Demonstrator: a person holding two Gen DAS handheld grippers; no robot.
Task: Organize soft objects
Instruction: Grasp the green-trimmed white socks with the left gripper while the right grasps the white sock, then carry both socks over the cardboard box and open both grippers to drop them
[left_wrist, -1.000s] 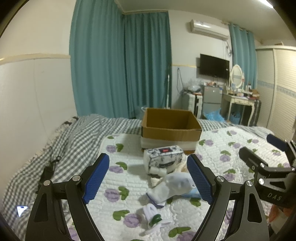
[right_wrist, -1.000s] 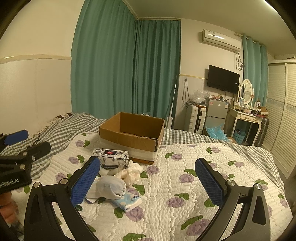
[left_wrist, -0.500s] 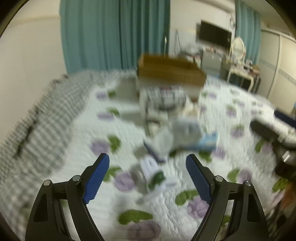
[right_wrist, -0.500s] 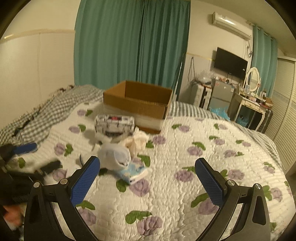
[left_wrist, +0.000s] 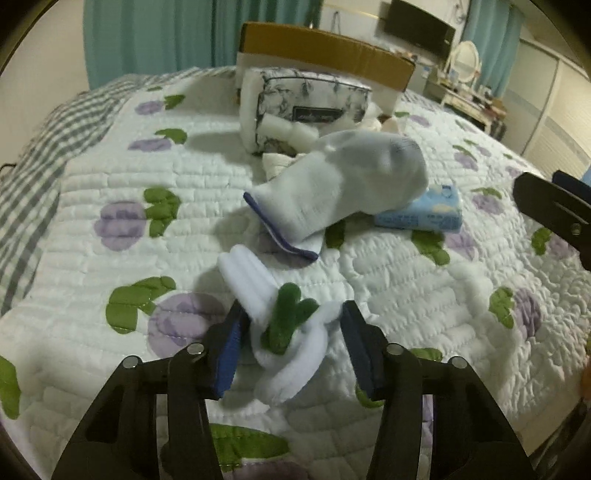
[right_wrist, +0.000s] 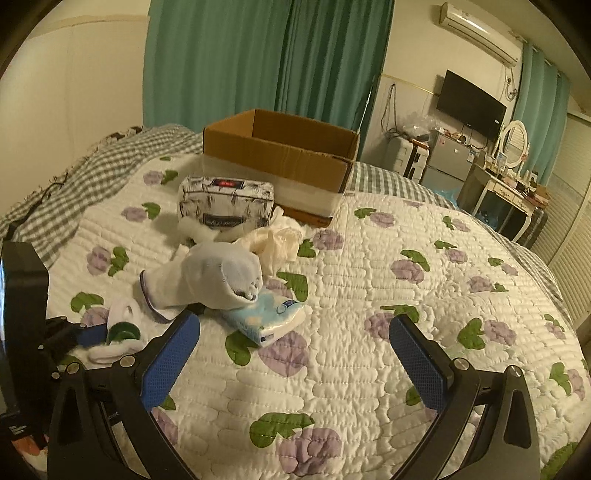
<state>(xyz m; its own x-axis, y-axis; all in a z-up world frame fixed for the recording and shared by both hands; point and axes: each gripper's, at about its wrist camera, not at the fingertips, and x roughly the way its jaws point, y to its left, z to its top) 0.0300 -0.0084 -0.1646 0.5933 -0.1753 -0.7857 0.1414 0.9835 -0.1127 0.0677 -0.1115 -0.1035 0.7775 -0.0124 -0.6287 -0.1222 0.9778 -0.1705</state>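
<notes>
1. Left gripper (left_wrist: 291, 328) straddles the fluffy white fabric piece with a green fuzzy bit (left_wrist: 286, 325), its blue pads part-closed on either side. Whether they are pressing it yet I cannot tell; it lies on the quilt, not lifted.
2. That low approach suits a limp item: pads at quilt level can pinch the bunched middle.
3. Right gripper (right_wrist: 295, 350) hangs wide open over the white quilted bedspread with purple flowers (right_wrist: 406, 229), holding nothing, probably waiting its turn.
4. Nearby lie a white sock with a dark-edged cuff (left_wrist: 340, 184), resting partly on a pale blue tissue packet (left_wrist: 424, 210), a cream crumpled cloth (right_wrist: 277, 240) and a marbled grey-and-white pouch (right_wrist: 227, 206).
5. An open brown cardboard box (right_wrist: 280, 147) sits behind them, the likely destination.
</notes>
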